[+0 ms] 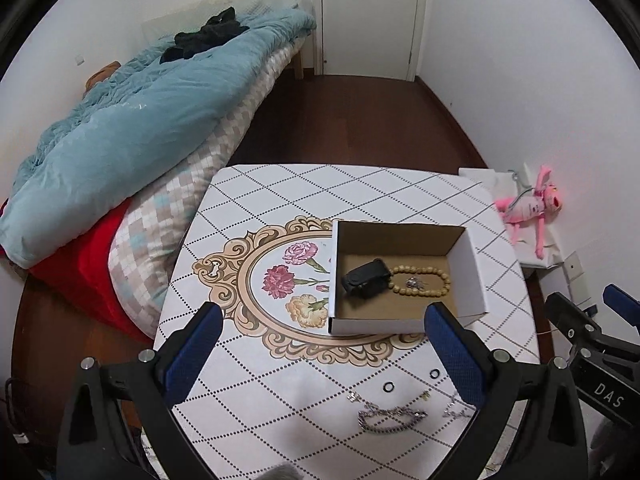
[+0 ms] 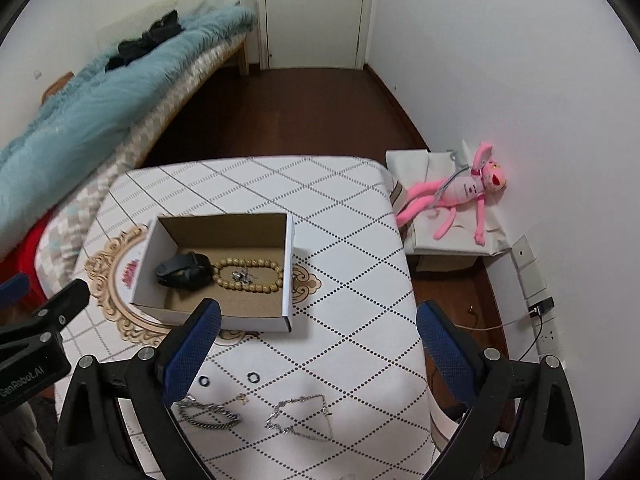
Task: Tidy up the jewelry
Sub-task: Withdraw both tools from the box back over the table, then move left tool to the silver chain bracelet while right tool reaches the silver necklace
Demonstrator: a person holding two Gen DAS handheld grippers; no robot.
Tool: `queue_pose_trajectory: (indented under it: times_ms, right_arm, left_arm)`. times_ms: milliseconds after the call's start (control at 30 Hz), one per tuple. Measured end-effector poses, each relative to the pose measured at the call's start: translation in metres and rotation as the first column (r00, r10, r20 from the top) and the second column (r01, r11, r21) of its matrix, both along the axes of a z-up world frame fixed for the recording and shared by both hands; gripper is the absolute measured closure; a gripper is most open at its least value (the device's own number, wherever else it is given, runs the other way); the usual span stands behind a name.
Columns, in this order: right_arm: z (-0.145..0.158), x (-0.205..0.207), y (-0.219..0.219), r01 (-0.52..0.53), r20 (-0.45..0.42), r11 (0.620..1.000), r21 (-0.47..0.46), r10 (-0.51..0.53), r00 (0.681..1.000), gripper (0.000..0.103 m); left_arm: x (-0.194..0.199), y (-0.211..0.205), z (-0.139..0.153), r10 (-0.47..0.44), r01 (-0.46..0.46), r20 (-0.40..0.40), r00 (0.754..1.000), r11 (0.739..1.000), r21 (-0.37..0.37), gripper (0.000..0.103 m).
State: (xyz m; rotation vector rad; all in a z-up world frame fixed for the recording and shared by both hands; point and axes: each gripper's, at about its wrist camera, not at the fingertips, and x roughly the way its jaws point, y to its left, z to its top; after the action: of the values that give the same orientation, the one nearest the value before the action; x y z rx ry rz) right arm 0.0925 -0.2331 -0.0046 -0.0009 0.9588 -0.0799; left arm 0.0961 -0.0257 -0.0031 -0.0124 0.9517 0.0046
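Observation:
An open cardboard box (image 1: 472, 280) (image 2: 289, 264) stands on the patterned table (image 1: 280, 400) (image 2: 352, 248). Inside lie a black wristband (image 1: 366, 279) (image 2: 184, 270), a beige bead bracelet (image 1: 420, 282) (image 2: 248, 274) and a small silver piece (image 1: 414, 281) (image 2: 240, 276). On the table near me lie two black rings (image 1: 389, 387) (image 2: 253, 378), a thick silver chain bracelet (image 1: 390, 418) (image 2: 208, 416), a thin silver chain (image 2: 300, 416) (image 1: 456, 412) and a small earring (image 2: 243, 399). My left gripper (image 1: 324, 360) is open and empty above the loose jewelry. My right gripper (image 2: 318, 354) is open and empty, also above it.
A bed with a teal duvet (image 1: 132, 120) (image 2: 80, 112) borders the table's left side. A pink plush toy (image 2: 460, 196) (image 1: 532, 208) lies on a white box at the right wall. A closed door (image 1: 368, 16) is at the back. Wall sockets with cables (image 2: 540, 308) sit low on the right.

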Motion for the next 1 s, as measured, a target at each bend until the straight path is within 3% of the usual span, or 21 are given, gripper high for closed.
queue_pose_trajectory:
  times_ms: [167, 300, 533, 700, 800, 1000]
  right_arm:
    - [0.017, -0.02, -0.002, 0.002, 0.027, 0.999, 0.033, -0.003, 1.0, 0.003]
    - [0.007, -0.033, -0.008, 0.015, -0.016, 0.998, 0.063, -0.014, 1.0, 0.003]
    - [-0.068, -0.048, -0.026, 0.064, -0.199, 0.992, 0.107, -0.042, 0.979, 0.004]
    - [-0.122, -0.06, -0.046, 0.127, -0.292, 0.982, 0.143, -0.081, 0.953, 0.021]
    - [-0.14, -0.062, -0.055, 0.155, -0.321, 0.975, 0.16, -0.097, 0.942, 0.025]
    - [-0.156, -0.064, -0.063, 0.173, -0.332, 0.971, 0.162, -0.111, 0.937, 0.028]
  left_arm:
    - [-0.013, 0.001, 0.002, 0.005, -0.005, -0.012, 1.0, 1.0, -0.009, 0.0]
    - [-0.025, 0.001, -0.014, 0.006, -0.006, -0.038, 0.999, 1.0, 0.001, 0.0]
    - [-0.041, 0.007, -0.082, 0.023, -0.02, -0.17, 0.985, 1.0, 0.023, 0.0]
    - [-0.046, 0.003, -0.129, -0.007, 0.007, -0.267, 0.964, 1.0, 0.001, 0.003]
    - [-0.044, -0.005, -0.151, -0.046, 0.038, -0.322, 0.946, 0.999, -0.032, 0.014]
    - [-0.04, -0.025, -0.171, -0.097, 0.079, -0.348, 0.933, 0.995, -0.067, 0.019]
